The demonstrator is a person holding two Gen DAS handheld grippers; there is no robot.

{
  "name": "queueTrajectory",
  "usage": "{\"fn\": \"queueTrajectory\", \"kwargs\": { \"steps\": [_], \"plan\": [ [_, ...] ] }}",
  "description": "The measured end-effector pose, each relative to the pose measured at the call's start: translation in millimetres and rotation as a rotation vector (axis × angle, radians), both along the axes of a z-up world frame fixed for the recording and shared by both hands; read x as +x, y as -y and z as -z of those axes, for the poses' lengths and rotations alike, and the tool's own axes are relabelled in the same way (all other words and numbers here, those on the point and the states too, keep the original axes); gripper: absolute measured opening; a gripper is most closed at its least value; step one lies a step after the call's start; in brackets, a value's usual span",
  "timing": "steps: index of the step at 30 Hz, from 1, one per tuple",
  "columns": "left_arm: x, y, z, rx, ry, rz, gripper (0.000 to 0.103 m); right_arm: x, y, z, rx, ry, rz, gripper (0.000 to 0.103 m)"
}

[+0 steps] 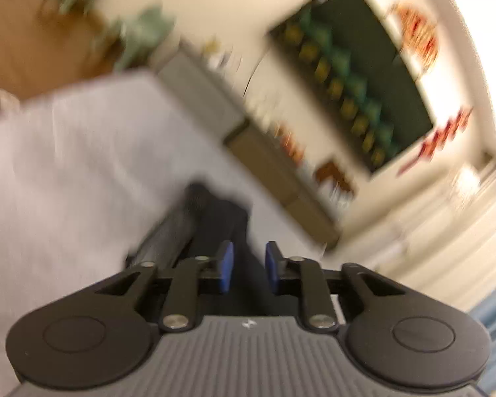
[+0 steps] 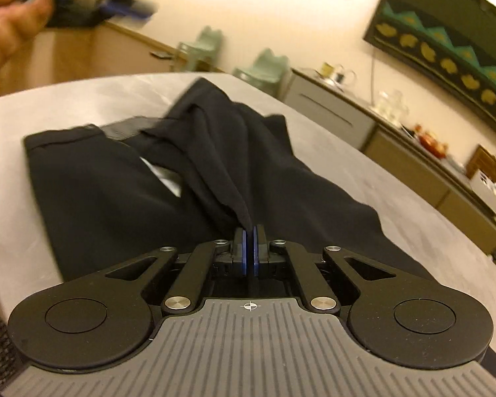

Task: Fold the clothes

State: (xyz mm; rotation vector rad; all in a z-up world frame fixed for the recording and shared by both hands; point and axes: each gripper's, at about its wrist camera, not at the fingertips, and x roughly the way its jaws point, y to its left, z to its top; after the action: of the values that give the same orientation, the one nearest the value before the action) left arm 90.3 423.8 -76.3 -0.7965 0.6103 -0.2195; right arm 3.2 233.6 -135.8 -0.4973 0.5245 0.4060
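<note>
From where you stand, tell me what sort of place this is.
Probably a home living or dining room: a low sideboard with tea things along the wall, a dark framed hanging above it, small green chairs, and a pale table carrying the dark garment.

At the right of the right wrist view, a long low sideboard [image 2: 413, 155] stands against a cream wall [image 2: 281, 10]. Above it hangs a dark framed picture [image 2: 453, 49]. Two pale green chairs [image 2: 211, 44] stand on the wooden floor [image 2: 82, 53], upper centre.
</note>
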Motion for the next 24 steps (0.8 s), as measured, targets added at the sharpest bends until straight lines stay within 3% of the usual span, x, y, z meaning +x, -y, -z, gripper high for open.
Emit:
{"fn": "queueTrajectory", "kwargs": {
  "steps": [1,3,7,8,9,10,13,17,19,21,23,24],
  "plan": [
    [8.1,9.9,8.7,0.031,-0.042,0.029,0.039,2.3,-3.5,0.6,-0.011,0.003,0.005,0.003],
    [22.6,31.3,23.9,0.113,-0.096,0.074,0.065,3.8,-10.1,-0.3,-0.016,0.005,0.022,0.004],
    [43.2,59.6,45.5,0.209,-0.162,0.106,0.070,27.4,-3.5,-1.3,0.077,-0.048,0.086,0.004],
    [43.5,65.7,44.7,0.236,-0.149,0.122,0.065,33.3,1.9,-1.8,0.107,-0.069,0.107,0.003],
    [43.8,71.5,43.7,0.260,-0.136,0.140,0.024,37.9,7.9,-2.4,0.129,-0.086,0.128,0.003],
    [45.2,74.4,40.7,0.253,-0.126,0.179,0.000,42.6,13.9,-3.1,0.152,-0.102,0.150,0.002],
    [28.3,57.3,13.9,0.144,-0.006,0.178,0.000,51.5,28.9,-4.2,0.175,-0.122,0.191,0.001],
    [-24.1,-6.7,-28.3,-0.092,0.207,0.058,0.000,52.1,42.3,-3.1,0.171,-0.117,0.213,0.001],
    [-39.5,-29.9,-25.0,-0.086,0.188,-0.016,0.000,50.2,42.8,-0.5,0.147,-0.108,0.211,0.002],
    [-40.3,-30.9,-10.5,-0.080,0.119,-0.004,0.002,45.1,31.3,3.9,0.075,-0.081,0.184,0.007],
    [-37.2,-19.2,0.2,-0.045,0.060,0.028,0.006,36.0,10.2,4.1,-0.018,0.002,0.134,0.024],
    [-35.7,-12.6,4.5,-0.025,0.035,0.045,0.011,30.6,-2.7,3.4,-0.070,0.052,0.099,0.040]
  ]
}}
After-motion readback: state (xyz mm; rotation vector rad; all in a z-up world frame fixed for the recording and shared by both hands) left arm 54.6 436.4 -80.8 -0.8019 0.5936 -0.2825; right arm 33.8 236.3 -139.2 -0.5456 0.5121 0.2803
